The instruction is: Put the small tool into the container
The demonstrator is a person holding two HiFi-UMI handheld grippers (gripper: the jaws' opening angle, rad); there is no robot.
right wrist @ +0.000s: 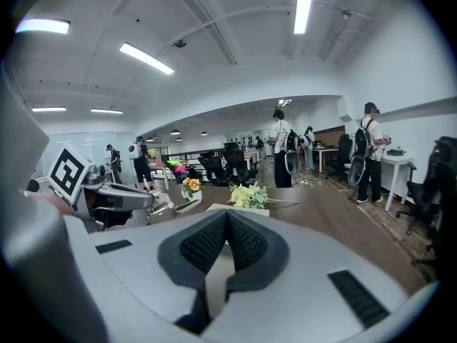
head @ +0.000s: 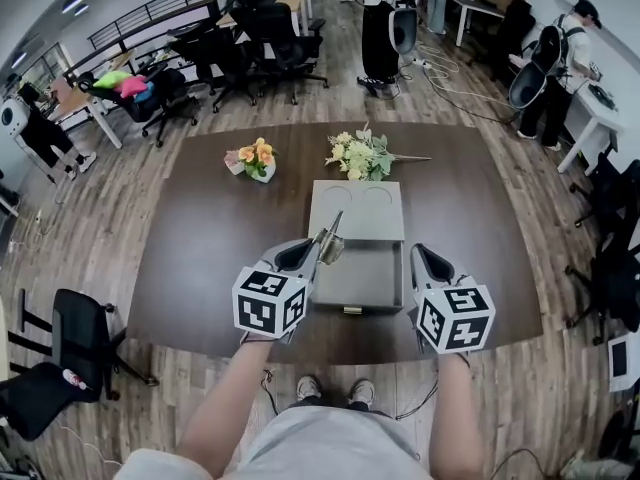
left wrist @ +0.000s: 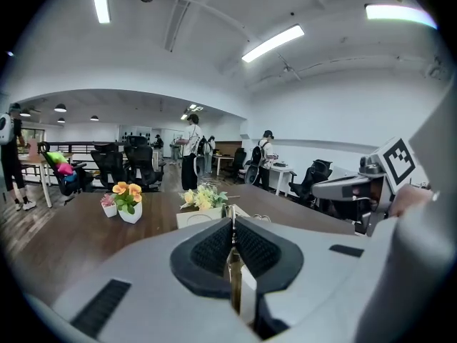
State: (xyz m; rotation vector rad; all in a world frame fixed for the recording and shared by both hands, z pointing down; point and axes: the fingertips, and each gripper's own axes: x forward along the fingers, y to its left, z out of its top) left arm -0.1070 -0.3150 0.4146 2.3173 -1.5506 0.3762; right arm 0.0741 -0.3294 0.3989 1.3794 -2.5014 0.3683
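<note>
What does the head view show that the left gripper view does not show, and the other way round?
Only the head view: the open drawer of the grey box, and the person's shoes. Only the left gripper view: the ceiling lights. Both: the small tool clamped in the left gripper, the flower pot, the bouquet and the right gripper.

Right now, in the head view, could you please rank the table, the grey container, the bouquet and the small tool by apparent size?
1. table
2. grey container
3. bouquet
4. small tool, smallest even though it is held nearest the camera
</note>
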